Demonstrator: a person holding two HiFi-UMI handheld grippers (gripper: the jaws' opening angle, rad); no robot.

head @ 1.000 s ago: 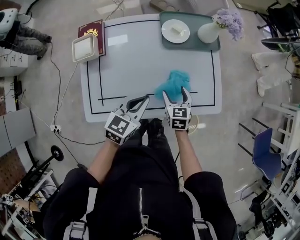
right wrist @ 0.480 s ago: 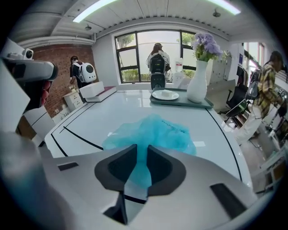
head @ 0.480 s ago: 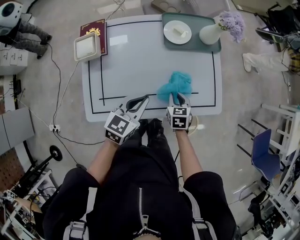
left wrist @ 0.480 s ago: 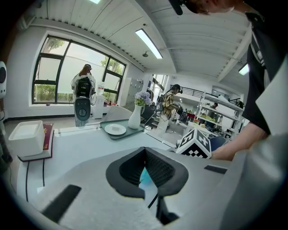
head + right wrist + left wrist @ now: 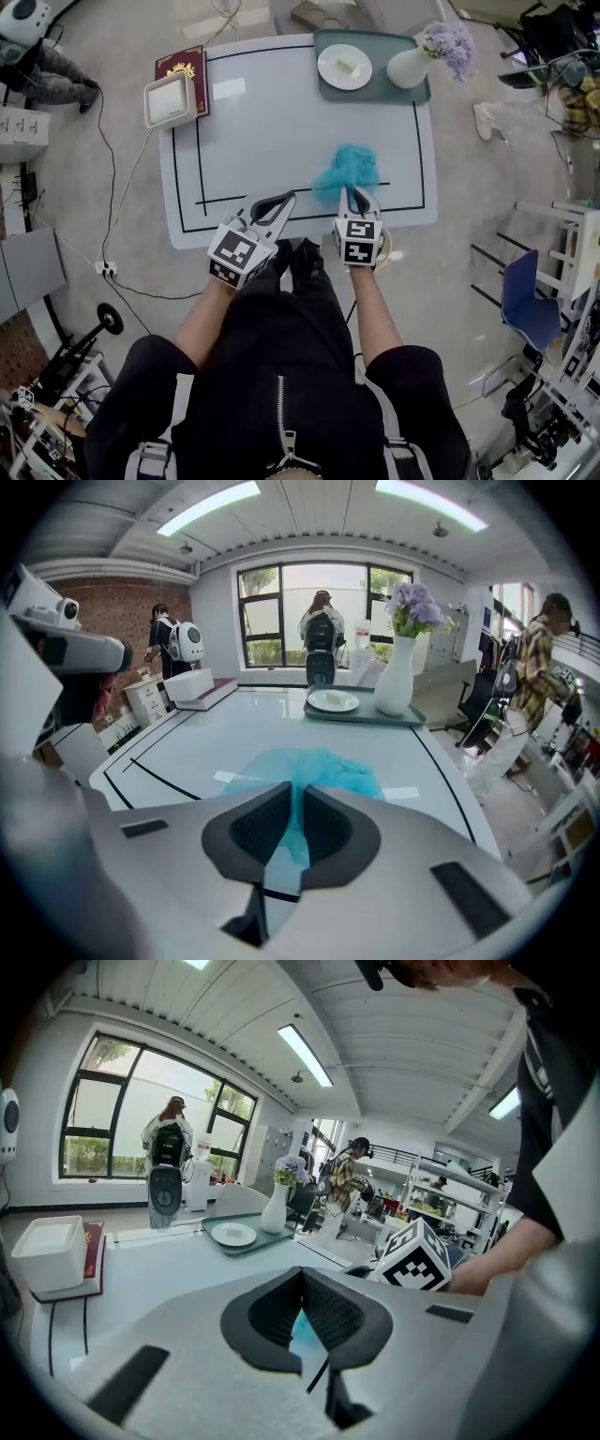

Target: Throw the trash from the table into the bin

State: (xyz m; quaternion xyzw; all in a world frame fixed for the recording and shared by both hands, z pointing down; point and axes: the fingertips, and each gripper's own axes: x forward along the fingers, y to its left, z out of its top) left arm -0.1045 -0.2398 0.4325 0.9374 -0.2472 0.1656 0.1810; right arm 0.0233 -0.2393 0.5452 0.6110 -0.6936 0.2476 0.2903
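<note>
Our right hand-held gripper (image 5: 354, 195) has just been closing, and its jaws now pinch the near edge of the blue trash (image 5: 347, 167). The rest of the trash lies on the tabletop (image 5: 281, 112) just ahead of the jaws. Our left hand-held gripper (image 5: 275, 204), beside it on the left, has its jaws together with nothing between them. We judge the hold thin: only an edge is caught, so the light trash may slip out or tear when lifted. No bin shows in any view, so we may carry it the wrong way.
</note>
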